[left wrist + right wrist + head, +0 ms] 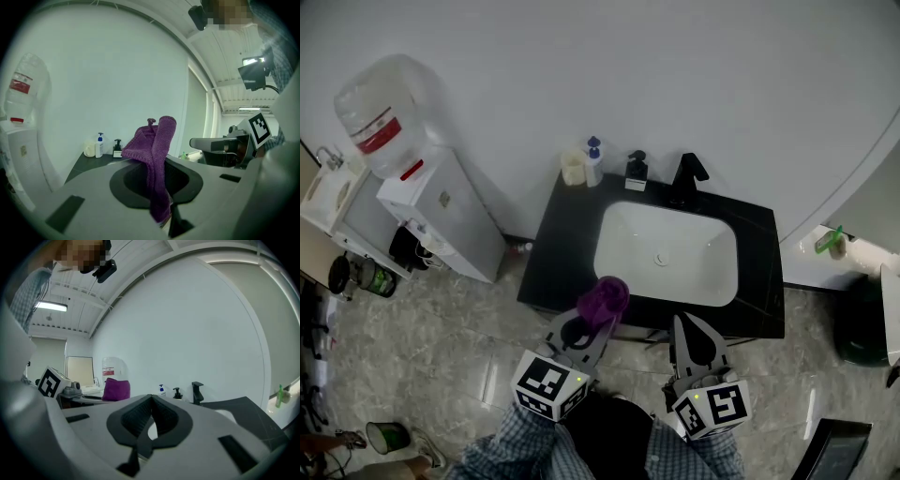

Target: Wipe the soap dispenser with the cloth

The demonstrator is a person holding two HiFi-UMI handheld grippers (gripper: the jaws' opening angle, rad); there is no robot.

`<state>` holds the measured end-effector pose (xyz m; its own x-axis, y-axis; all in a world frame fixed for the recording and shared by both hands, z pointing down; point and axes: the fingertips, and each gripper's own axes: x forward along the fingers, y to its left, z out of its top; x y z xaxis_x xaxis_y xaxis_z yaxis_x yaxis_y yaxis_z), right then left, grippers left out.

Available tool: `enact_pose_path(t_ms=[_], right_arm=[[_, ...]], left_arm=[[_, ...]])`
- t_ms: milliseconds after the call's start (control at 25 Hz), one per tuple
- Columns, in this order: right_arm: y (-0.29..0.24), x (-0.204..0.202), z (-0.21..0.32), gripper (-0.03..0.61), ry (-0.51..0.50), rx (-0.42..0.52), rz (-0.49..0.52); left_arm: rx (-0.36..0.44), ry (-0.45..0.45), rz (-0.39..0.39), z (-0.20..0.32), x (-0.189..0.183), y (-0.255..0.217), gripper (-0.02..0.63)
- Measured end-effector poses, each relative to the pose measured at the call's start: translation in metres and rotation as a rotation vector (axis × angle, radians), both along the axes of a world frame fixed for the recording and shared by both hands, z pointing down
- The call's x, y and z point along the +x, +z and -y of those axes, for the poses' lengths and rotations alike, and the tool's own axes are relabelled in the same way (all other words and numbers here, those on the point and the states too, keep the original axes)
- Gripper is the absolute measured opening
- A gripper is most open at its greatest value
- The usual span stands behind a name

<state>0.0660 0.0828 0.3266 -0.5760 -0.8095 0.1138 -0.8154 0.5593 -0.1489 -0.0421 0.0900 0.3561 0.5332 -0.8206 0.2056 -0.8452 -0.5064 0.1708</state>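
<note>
The soap dispenser (637,172), a small dark pump bottle, stands upright at the back of the black bench (562,253), just behind the sink (619,225); a blue-capped bottle (593,161) and a pale cup (573,167) stand to its left, the tap (687,176) to its right. Which pump bottle the task means is a judgement; I take the dark one. The purple cloth (605,298) is well apart from it, at the bench's near edge, pinched in the left claw (591,328), whose jaws are clamped on its lower fold while the rest bunches above them; the right claw (689,333) hangs beside it, jaws together and holding nothing. The step in hand looks like the approach. Done well, the left claw carries the cloth over the sink and meets the dispenser with the bunched part, not the jaw tips; the bottle seems light enough to tip, so the right claw could steady it, and the neighbours leave little room.
</note>
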Motion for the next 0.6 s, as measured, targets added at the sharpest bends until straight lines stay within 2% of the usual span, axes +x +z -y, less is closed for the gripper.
enact_pose_path(t_ms=[600], right_arm=[[0.0013, -0.0094, 0.0024, 0.018, 0.000, -0.014, 0.011]], left_arm=[[-0.015, 0.024, 0.002, -0.0024, -0.0010, 0.0038, 0.057]])
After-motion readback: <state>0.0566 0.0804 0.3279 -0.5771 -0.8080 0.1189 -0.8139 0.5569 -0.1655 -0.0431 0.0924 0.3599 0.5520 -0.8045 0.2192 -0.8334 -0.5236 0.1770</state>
